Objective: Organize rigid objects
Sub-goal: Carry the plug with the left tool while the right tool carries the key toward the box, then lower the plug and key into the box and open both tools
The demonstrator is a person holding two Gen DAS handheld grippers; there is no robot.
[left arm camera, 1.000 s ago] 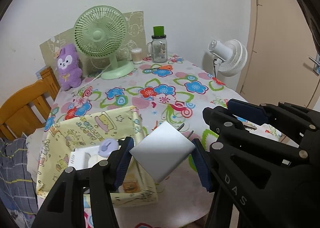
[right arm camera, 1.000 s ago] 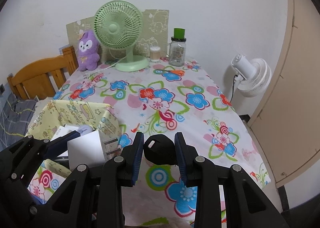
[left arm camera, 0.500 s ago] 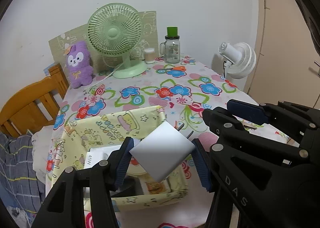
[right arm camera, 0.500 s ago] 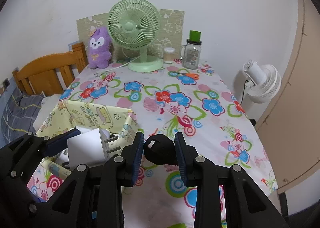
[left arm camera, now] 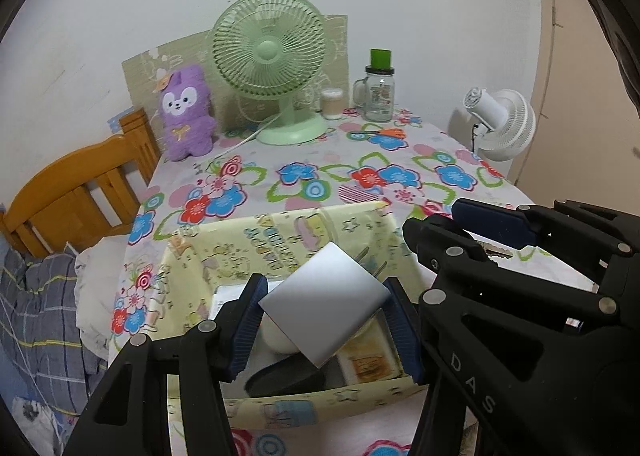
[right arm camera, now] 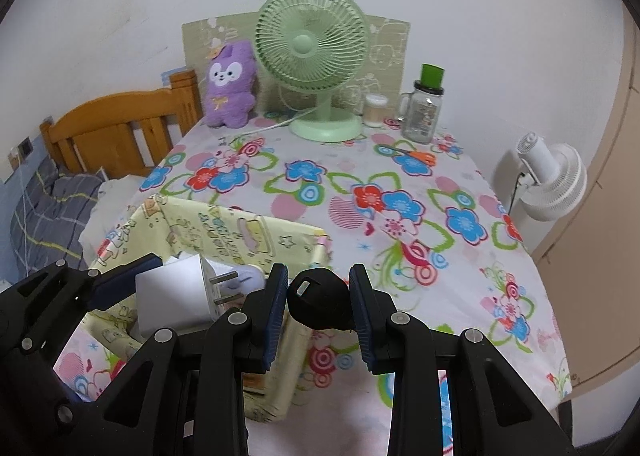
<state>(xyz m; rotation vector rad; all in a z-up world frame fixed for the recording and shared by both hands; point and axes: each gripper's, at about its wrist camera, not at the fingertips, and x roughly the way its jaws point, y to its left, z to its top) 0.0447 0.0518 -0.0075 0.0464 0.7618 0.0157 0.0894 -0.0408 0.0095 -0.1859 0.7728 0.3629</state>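
Observation:
My left gripper is shut on a white plug adapter, held tilted with its metal prongs pointing away, right above the open yellow fabric box. The same adapter shows at the left of the right wrist view. My right gripper is shut on a black key fob and hangs over the box's right wall. The fob's metal key blade sticks out between the right fingers in the left wrist view. Inside the box lie a black round disc, a white rounded item and a small printed card.
At the back of the flowered tablecloth stand a green fan, a purple plush, a glass jar with a green lid and a small cup. Orange scissors lie near the jar. A wooden chair is left, a white fan right.
Both grippers have moved left across the table with their loads. The adapter now hangs over the inside of the yellow box, and the key fob over its right wall. Neither grip has changed.

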